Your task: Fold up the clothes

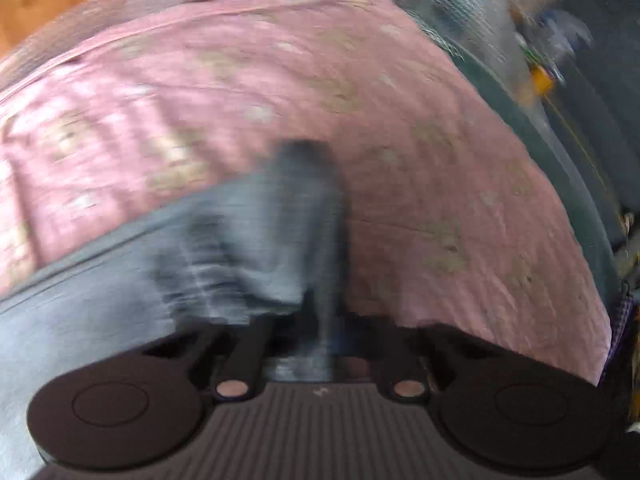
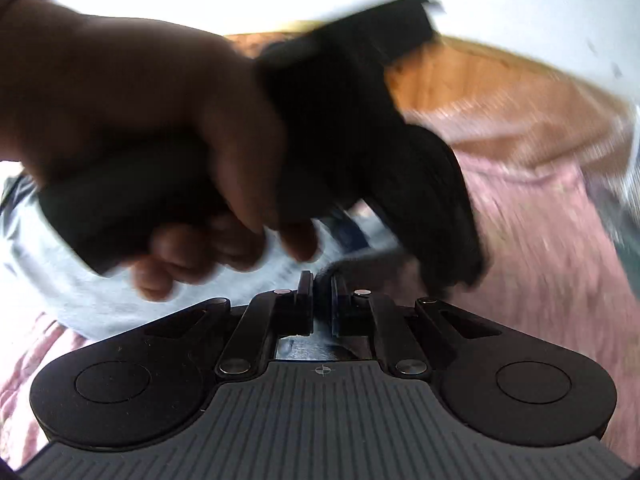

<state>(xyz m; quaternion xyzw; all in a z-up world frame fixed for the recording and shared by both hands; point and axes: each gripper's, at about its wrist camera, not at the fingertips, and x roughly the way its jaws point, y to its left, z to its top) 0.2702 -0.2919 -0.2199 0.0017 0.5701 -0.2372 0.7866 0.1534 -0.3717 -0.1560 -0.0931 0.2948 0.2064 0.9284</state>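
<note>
Left wrist view. The left gripper [image 1: 308, 208] pointed steeply down at a pink floral bedspread [image 1: 400, 120]. Its jaws stood narrow, closed on a bunched edge of the grey garment [image 1: 224, 248]; the cloth rose in a peak between the fingers and trailed away to the left of the claw and below it. Bare bedspread lay ahead of the claw and to its right. Motion blur was heavy, so how much cloth the pads held is uncertain.

Right wrist view. The right gripper [image 2: 322, 284] had its jaws nearly together, with a thin dark-grey fold of the same garment [image 2: 360, 258] caught at the fingertips and running off to the right. Directly ahead of the claw and above it, the person's left hand [image 2: 160, 132] grasped the handle of the left gripper [image 2: 452, 248], whose fingers pointed down just right of the right claw's tips. Pale grey cloth lay ahead to the left.

Step in hand, as judged: both claws had pinched one edge and were lifting it. The next move calls for carrying that edge across the garment with both grips kept tight and level, then laying it flat.
</note>
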